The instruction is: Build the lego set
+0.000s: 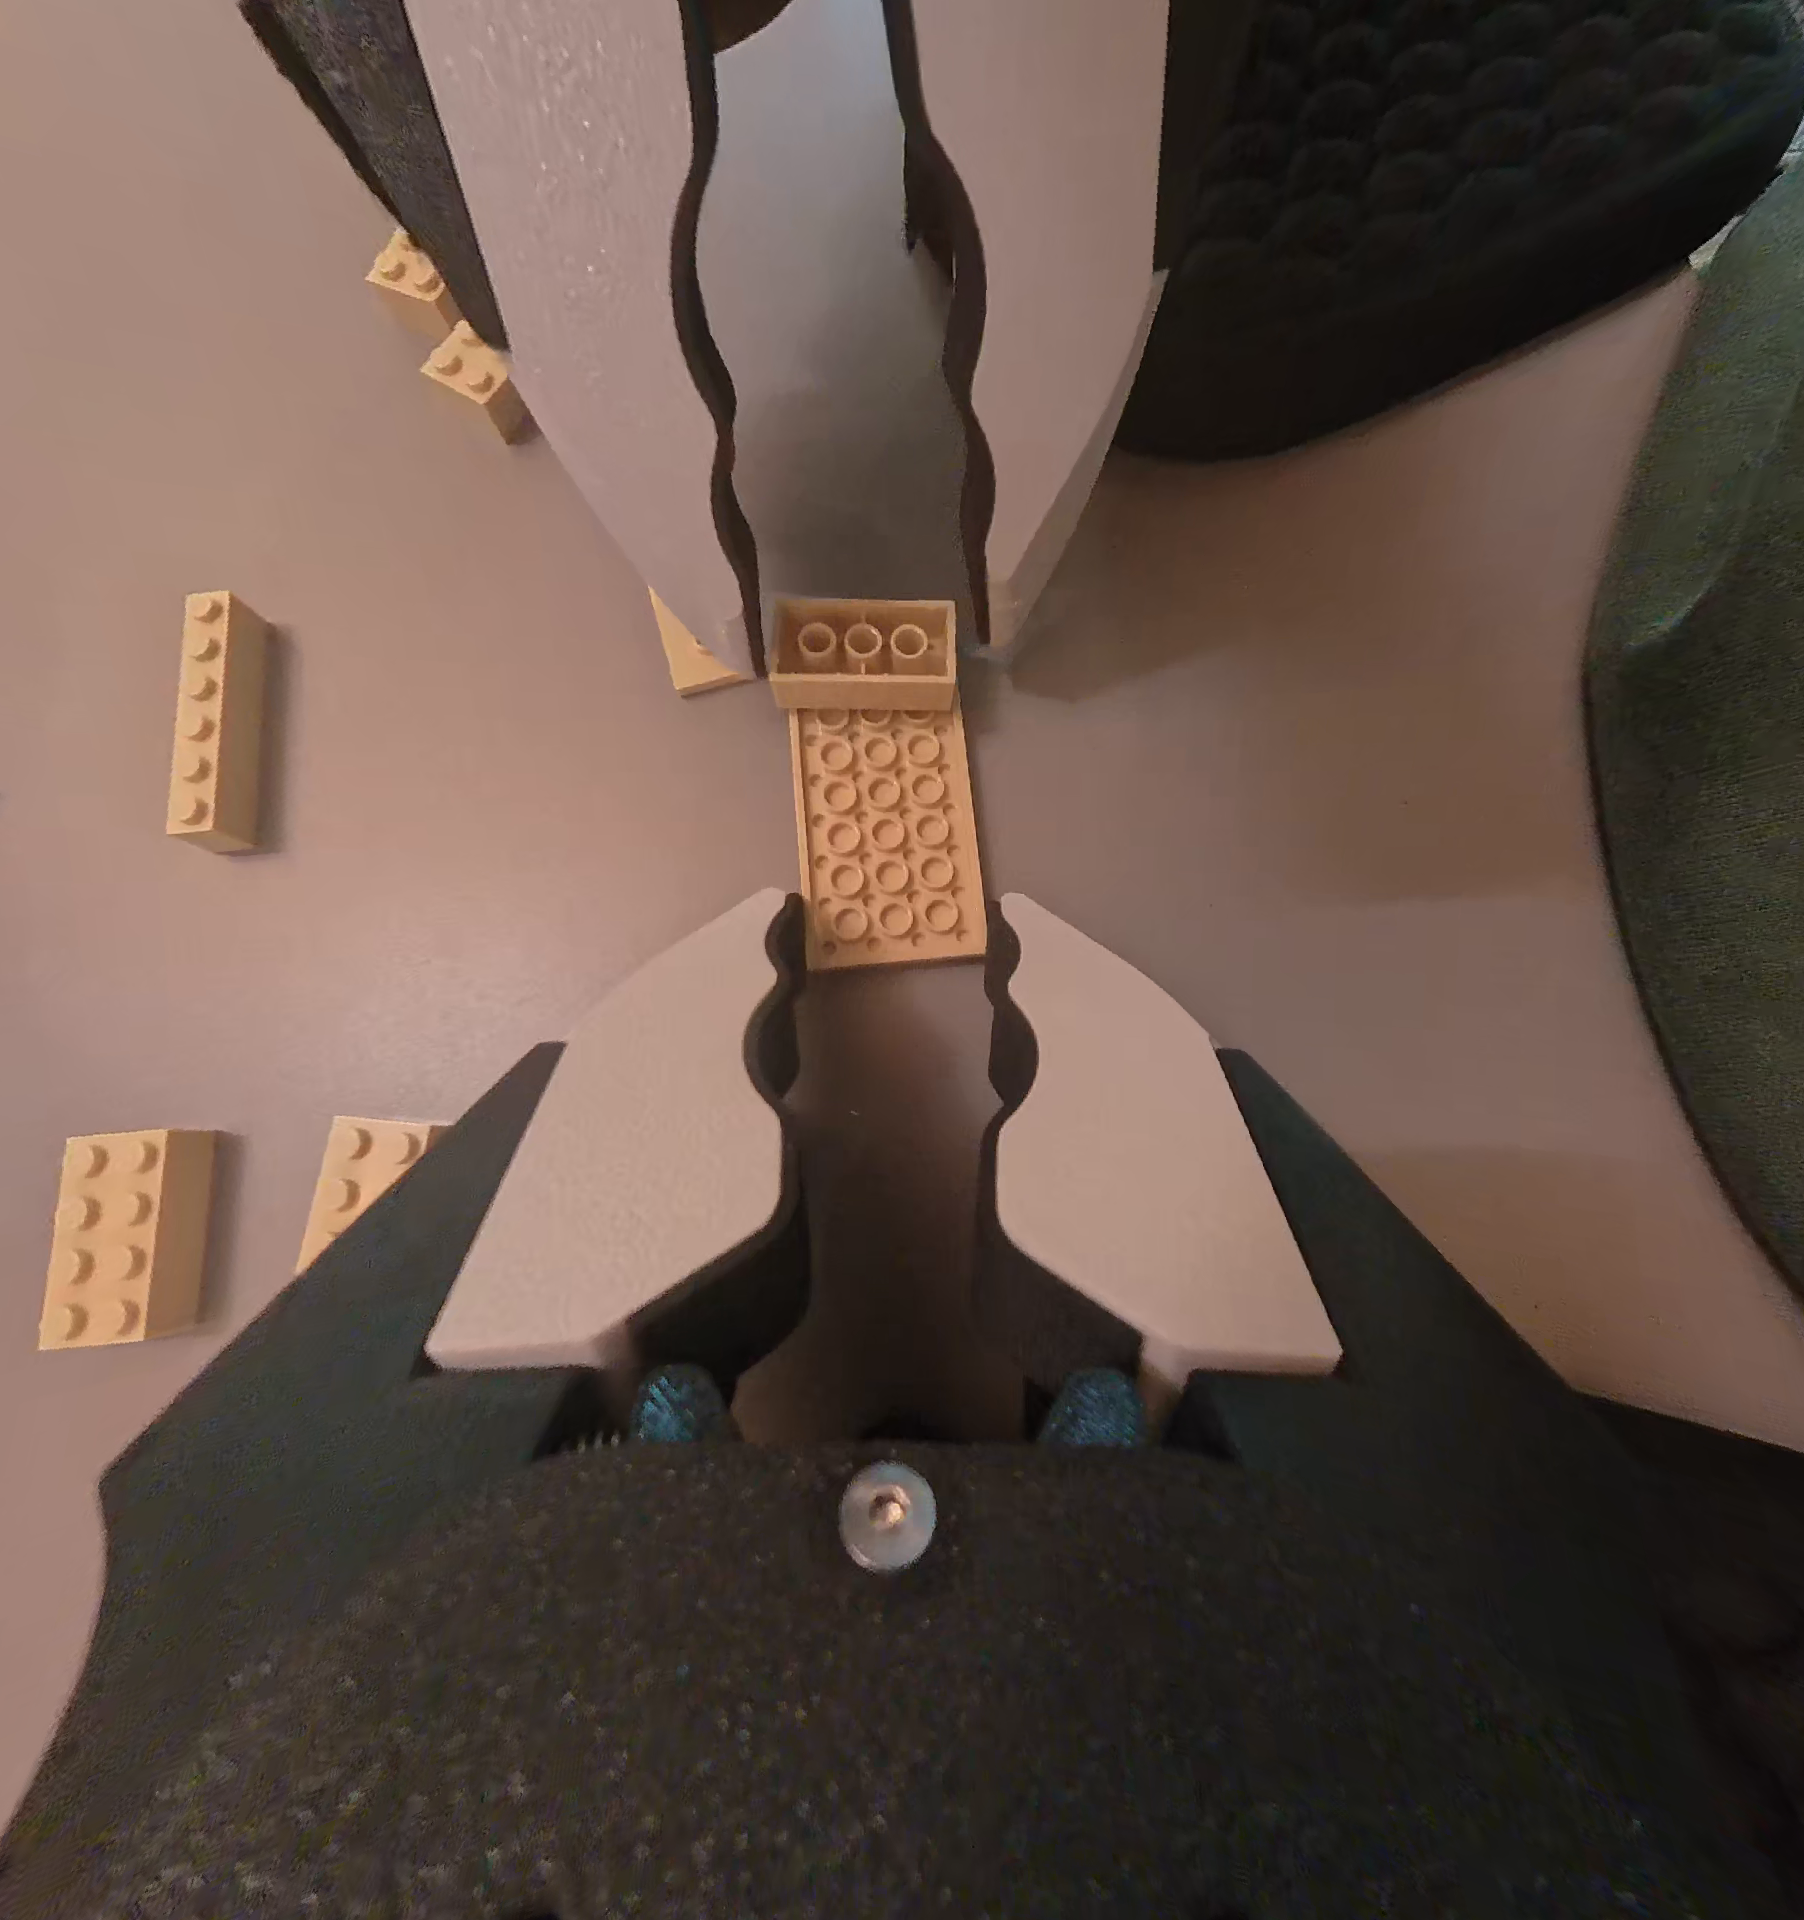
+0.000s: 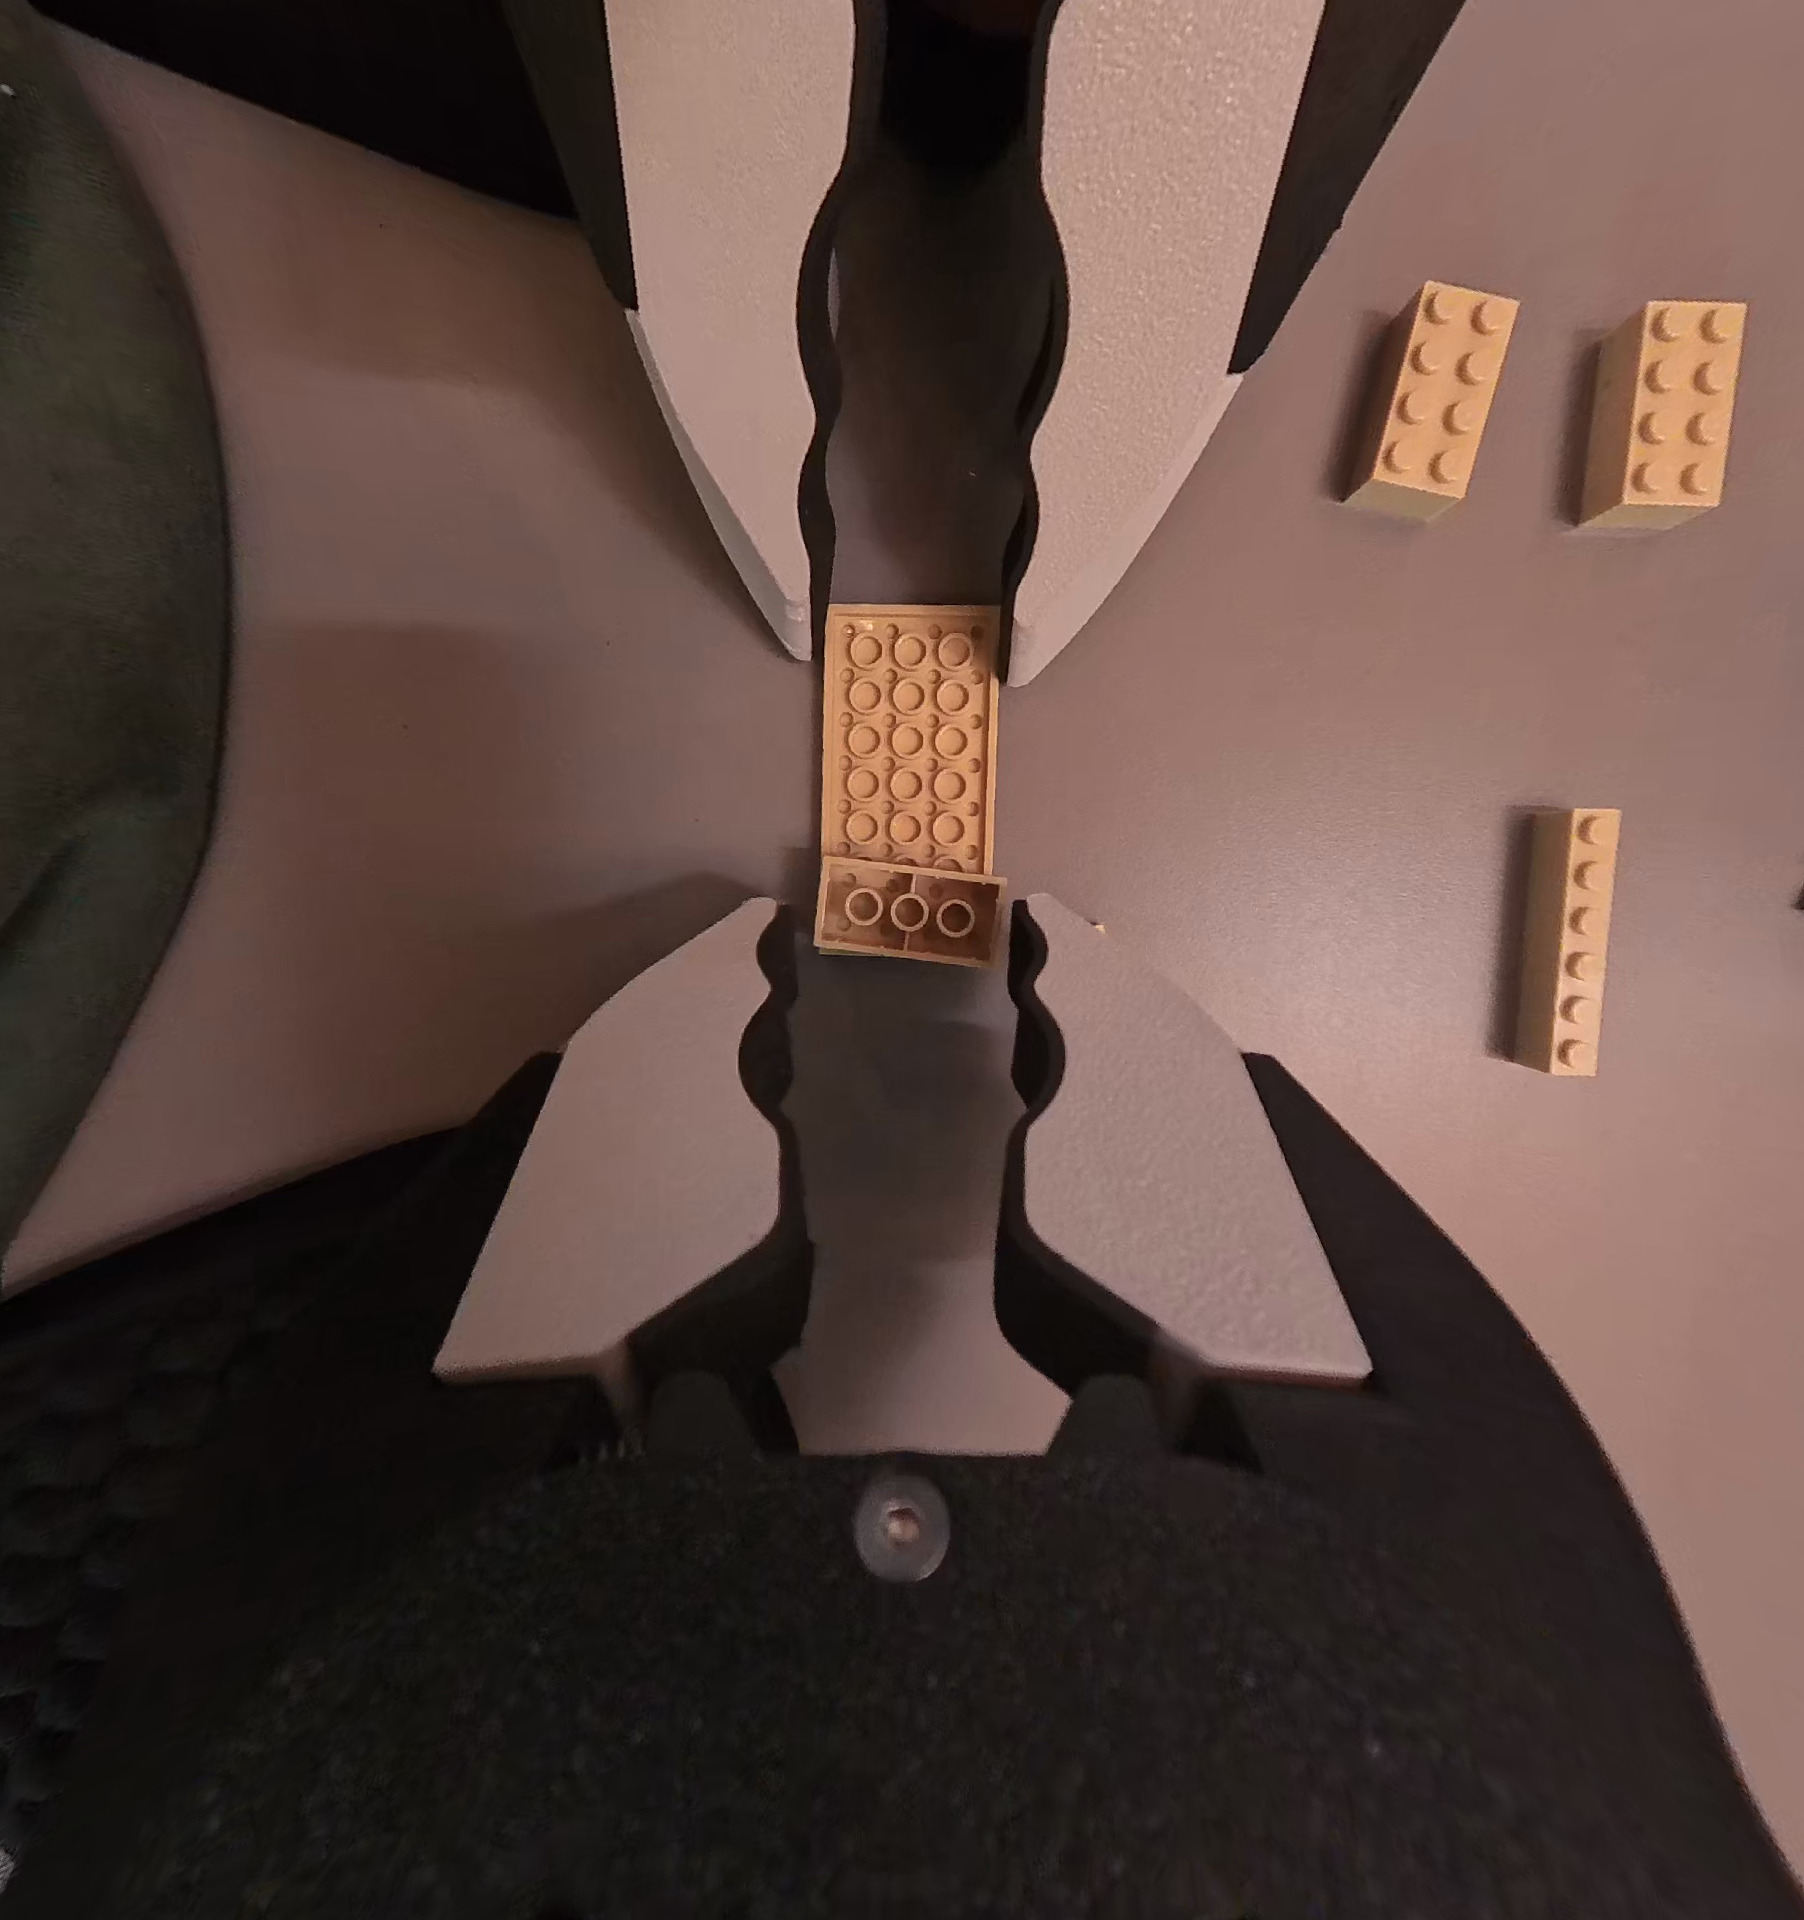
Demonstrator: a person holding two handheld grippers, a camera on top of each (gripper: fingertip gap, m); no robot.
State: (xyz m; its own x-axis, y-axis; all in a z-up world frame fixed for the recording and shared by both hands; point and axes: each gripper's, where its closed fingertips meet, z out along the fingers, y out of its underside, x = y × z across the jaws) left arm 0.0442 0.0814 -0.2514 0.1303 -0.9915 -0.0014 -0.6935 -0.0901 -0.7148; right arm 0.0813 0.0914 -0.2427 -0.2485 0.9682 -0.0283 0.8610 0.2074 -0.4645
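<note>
Left gripper (image 1: 893, 935) pinches the plate (image 1: 890, 842) at its near end, underside up, steadying it at frame centre. Right gripper (image 2: 908, 909) clamps a brick (image 2: 910, 911), also inverted, against the plate's far end at 12 o'clock, probably to press them together. Spare bricks (image 1: 214, 724) lie at 9 o'clock.

Tan plate (image 1: 890, 844) underside up between tongs, tan brick (image 1: 863, 650) inverted at its end

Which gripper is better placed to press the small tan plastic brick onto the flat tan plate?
Right. The right gripper clamps the small tan plastic brick at one end of the flat tan plate; the left gripper grips the plate's other end, likely steadying it.
</note>
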